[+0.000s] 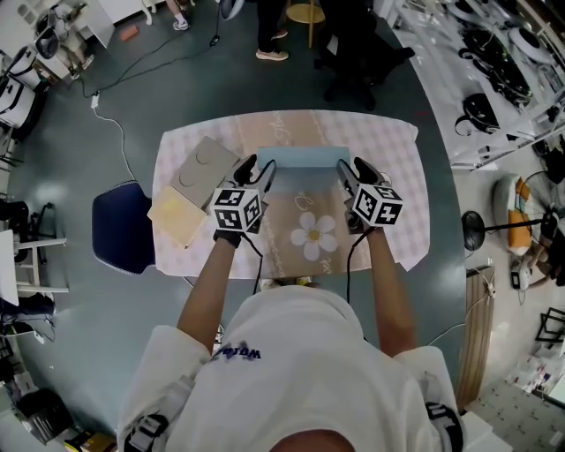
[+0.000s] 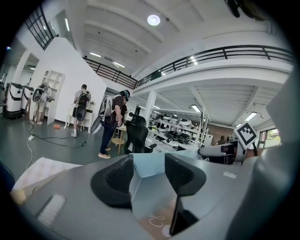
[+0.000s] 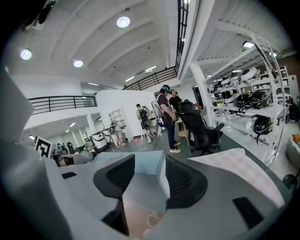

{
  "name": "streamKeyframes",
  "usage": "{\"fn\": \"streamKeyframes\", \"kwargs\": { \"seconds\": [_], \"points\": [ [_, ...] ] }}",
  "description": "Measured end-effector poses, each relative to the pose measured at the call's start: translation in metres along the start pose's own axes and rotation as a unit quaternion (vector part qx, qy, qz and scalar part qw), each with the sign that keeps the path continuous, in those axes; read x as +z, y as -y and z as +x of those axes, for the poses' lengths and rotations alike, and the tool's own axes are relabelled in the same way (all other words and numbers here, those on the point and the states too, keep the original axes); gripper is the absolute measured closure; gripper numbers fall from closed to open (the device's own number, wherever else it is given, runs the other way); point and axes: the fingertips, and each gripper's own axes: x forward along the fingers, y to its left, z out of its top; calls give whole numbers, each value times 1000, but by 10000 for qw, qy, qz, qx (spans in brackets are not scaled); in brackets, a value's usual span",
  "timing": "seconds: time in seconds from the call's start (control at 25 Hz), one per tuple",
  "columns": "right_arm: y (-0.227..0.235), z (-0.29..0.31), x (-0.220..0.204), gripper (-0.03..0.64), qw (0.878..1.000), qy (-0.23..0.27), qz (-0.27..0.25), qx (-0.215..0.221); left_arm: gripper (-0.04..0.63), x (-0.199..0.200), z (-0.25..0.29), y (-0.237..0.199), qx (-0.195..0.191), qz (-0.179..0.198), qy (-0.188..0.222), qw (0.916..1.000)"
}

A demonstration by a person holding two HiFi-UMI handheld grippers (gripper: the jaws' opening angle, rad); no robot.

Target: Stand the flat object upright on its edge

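Note:
The flat box (image 1: 311,231) has a brown lid with a white daisy and pale blue sides; it sits mid-table with its blue far side (image 1: 300,157) facing up at me. My left gripper (image 1: 256,168) is shut on its far left corner, and the box's corner (image 2: 149,173) fills the gap between the pads. My right gripper (image 1: 353,168) holds the far right corner the same way, with the blue box edge (image 3: 146,165) between both pads.
A checked cloth covers the table (image 1: 393,146). Two tan flat pieces (image 1: 201,163) (image 1: 179,214) lie left of the box. A blue chair (image 1: 124,228) stands at the table's left. A person's feet and a stool (image 1: 305,12) are beyond the far edge.

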Motion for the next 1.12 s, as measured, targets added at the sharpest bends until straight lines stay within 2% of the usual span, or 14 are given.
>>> {"fn": "streamKeyframes", "kwargs": {
  "seconds": [0.28,0.64,0.88,1.04,1.12],
  "points": [
    [-3,-9,5,419,9999,34,-106,43,385,8,-8,8,-12,117,68,9999],
    [-19,-60,6,440,9990,180,-383,127,402,15,-62,43,-213,593,311,9975],
    [-41,-92,13,488,9972,516,-526,82,458,23,-81,68,-297,797,677,9941],
    [-49,-111,25,572,9956,795,-495,-77,587,33,-98,75,-239,786,881,9927],
    [-53,-118,30,597,9949,870,-507,-75,592,39,-106,73,-204,766,959,9922]
  ]
}}
